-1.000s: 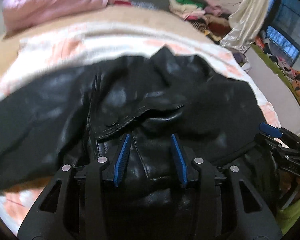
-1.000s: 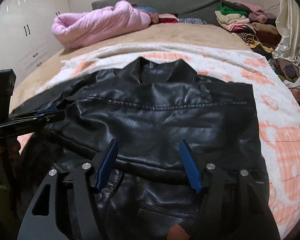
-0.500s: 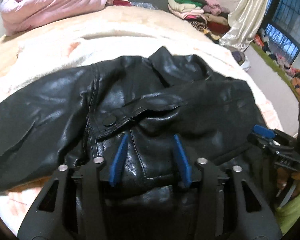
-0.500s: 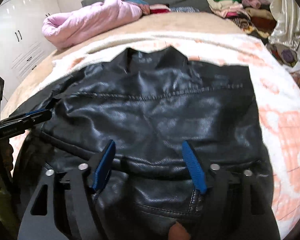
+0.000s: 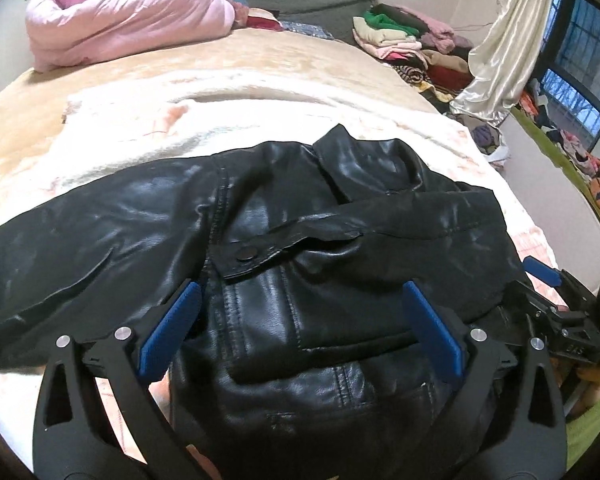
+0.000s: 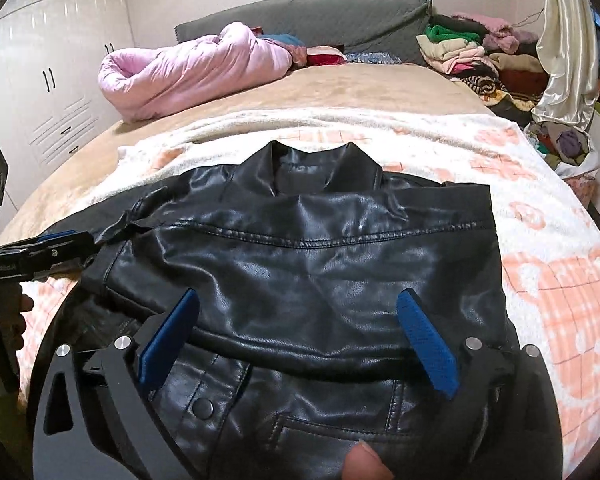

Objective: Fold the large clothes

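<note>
Hovering over one black leather jacket point(image 5: 300, 240), two hand-held grippers, left point(image 5: 300, 328), right point(image 6: 300, 336); both just released

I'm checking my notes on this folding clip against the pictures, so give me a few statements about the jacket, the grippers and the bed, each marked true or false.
1. The black leather jacket lies on a white-and-peach blanket. True.
2. The left gripper is clamped on the jacket. False: its jaws stand wide open, just opened, pads off the leather.
3. The right gripper is open. True.
4. The pink quilt covers the jacket. False: it sits apart, at the far end of the bed.
5. Folded clothes are stacked near the curtain. True.
</note>
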`<state>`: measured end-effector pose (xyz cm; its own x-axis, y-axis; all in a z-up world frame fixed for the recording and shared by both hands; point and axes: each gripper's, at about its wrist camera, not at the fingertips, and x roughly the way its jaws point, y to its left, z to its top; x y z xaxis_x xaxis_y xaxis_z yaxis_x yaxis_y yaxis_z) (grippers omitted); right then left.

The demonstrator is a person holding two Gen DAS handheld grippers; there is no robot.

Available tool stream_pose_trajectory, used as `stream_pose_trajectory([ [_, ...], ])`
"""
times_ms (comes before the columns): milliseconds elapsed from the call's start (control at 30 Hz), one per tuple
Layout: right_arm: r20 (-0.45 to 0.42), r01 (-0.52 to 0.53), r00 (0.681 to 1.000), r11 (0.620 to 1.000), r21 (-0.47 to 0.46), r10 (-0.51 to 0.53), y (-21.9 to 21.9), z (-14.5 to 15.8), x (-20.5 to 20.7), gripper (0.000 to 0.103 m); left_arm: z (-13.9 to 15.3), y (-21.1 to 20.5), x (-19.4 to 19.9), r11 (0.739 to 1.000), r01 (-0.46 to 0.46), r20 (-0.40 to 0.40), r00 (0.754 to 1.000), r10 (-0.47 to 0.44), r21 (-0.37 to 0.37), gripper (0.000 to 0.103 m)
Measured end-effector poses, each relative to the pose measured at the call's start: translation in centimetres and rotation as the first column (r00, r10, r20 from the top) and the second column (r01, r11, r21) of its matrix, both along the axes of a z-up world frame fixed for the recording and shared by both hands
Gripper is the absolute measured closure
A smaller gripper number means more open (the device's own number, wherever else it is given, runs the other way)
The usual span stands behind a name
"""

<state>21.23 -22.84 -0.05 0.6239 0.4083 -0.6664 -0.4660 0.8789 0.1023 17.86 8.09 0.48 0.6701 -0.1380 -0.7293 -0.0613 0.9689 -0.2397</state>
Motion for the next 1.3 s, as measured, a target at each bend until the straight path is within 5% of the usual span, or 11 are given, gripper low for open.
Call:
stream_pose_trajectory([
  [600, 0.074, -0.088, 0.993, 0.996, -0.007, 0.088, 7.2, 3.3, -3.7, 0.004, 1.8, 7.1, -4.9, 0.965, -0.256, 0.019, 0.967, 0.255, 0.065, 0.009],
  [1300, 0.077, -0.207, 0.976, 0.978, 0.01, 0.205, 16.9, 6.3, -6.2, 0.004, 5.2, 16.3, -11.0, 0.852, -0.524, 0.109, 0.847, 0.521, 0.002, 0.009],
])
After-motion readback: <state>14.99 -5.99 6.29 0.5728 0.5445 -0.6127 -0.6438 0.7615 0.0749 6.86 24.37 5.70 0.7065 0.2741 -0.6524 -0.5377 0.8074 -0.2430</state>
